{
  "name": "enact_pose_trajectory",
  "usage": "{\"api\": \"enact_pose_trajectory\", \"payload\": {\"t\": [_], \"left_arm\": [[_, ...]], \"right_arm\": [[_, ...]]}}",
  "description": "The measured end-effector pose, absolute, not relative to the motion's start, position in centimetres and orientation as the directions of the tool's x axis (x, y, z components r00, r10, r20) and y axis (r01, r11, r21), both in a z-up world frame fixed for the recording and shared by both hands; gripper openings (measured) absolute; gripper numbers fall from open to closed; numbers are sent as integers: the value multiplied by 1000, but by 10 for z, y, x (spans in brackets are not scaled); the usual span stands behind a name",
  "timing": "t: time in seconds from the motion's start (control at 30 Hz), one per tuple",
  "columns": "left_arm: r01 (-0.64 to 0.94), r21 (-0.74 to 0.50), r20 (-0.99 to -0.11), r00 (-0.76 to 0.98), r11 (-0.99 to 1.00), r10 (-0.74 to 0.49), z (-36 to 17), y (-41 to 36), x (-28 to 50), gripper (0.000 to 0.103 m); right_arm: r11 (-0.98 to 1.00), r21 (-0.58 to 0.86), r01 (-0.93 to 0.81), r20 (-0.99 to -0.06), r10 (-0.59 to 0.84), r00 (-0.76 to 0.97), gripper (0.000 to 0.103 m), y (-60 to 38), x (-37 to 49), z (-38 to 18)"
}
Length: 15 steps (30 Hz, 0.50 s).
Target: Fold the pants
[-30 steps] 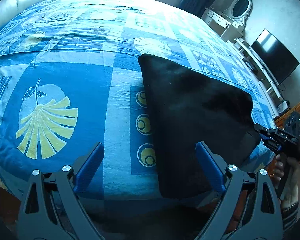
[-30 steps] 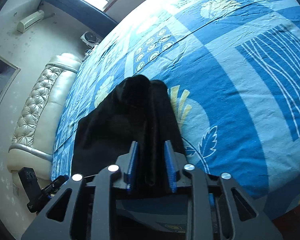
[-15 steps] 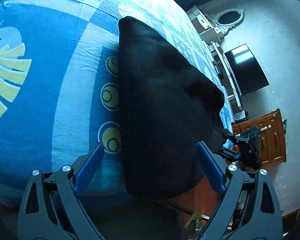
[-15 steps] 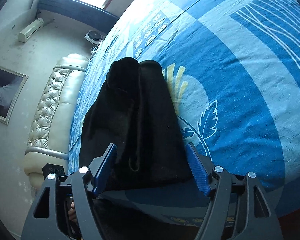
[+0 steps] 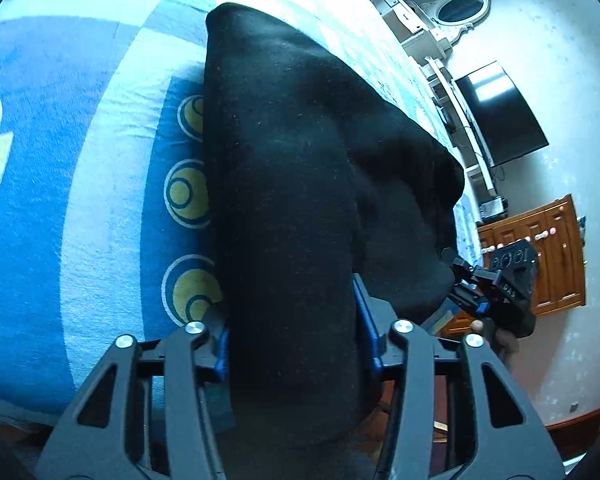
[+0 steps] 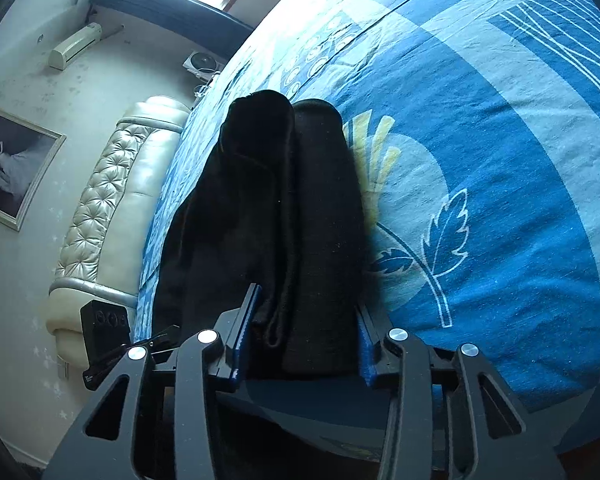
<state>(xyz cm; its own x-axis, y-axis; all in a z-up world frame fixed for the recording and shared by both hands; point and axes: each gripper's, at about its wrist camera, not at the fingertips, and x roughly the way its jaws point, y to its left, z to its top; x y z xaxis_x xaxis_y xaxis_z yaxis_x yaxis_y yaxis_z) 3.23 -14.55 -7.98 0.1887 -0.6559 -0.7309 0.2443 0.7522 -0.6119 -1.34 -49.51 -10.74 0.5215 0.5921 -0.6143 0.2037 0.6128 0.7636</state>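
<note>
The black pants (image 5: 292,184) lie folded on the blue patterned bedspread (image 5: 80,184), at the bed's near edge. My left gripper (image 5: 294,340) has its blue pads closed against both sides of the near hem of the pants. In the right wrist view the pants (image 6: 284,216) show as two thick folded layers. My right gripper (image 6: 304,336) has its pads closed around that end of the pants. The right gripper also shows in the left wrist view (image 5: 472,280) at the far corner of the pants.
The bedspread (image 6: 500,160) stretches far to the right. A quilted cream headboard (image 6: 112,200) stands at the left. A TV (image 5: 500,116), a white dresser with an oval mirror (image 5: 456,12) and a wooden cabinet (image 5: 548,252) stand beyond the bed.
Both grippers moved in onto the ends of the pants and closed from wide open. The right gripper had opened half a second ago after being shut on the cloth.
</note>
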Motion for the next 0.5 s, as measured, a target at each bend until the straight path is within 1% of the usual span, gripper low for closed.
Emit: {"api": "enact_pose_trajectory", "payload": {"t": [0.1,0.3,0.5], "left_arm": [[254,-582,-745,213,772,-632,-73,-144,33,42],[242,-549,-759,257,800,-598,-71,-117,33,41],[207,-555,-757,275,806,-592,-72,-94,25,41]], "right_arm": [[626,755,196,-621,589,517,40,-489,-13,-105],[621,767,161,-608,623,492,40,-467,-8,-107],[624,771,127,-602,649,465,40,-447,2,-109]]}}
